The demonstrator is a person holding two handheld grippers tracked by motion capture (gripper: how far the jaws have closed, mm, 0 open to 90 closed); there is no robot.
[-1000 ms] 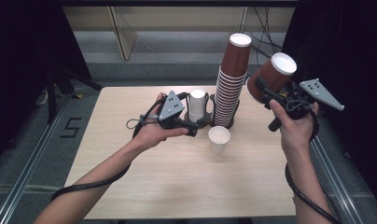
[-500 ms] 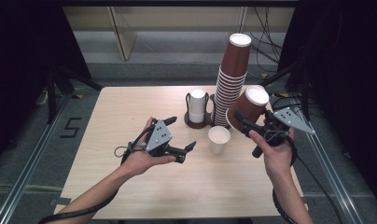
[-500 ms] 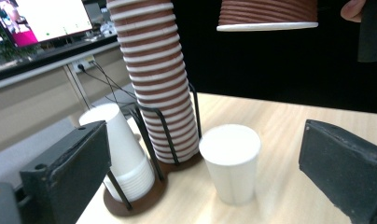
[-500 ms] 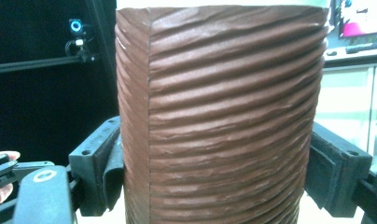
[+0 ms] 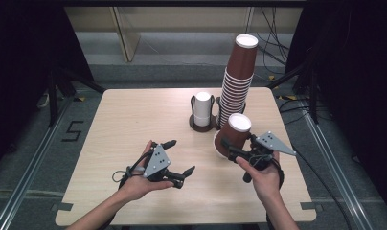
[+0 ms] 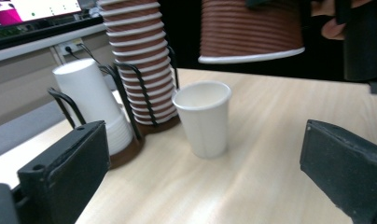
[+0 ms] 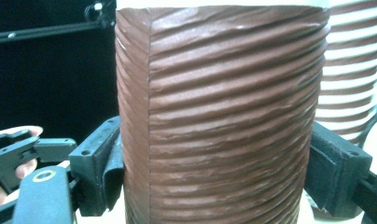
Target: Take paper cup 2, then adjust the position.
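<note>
Lab: black curtains (image 5: 33, 57), taped floor (image 5: 43, 143).

Left hand-held gripper (image 5: 181, 157) gapes; right hand-held gripper (image 5: 228, 146) is clamped.

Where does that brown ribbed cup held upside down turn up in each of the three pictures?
High view: the brown cup is right of centre, clamped in the right gripper.
Left gripper view: the same cup hangs at the top, above the white cup.
Right gripper view: it stands in the middle, between the two black jaws.
Shared landmark: the tall brown stack.
</note>
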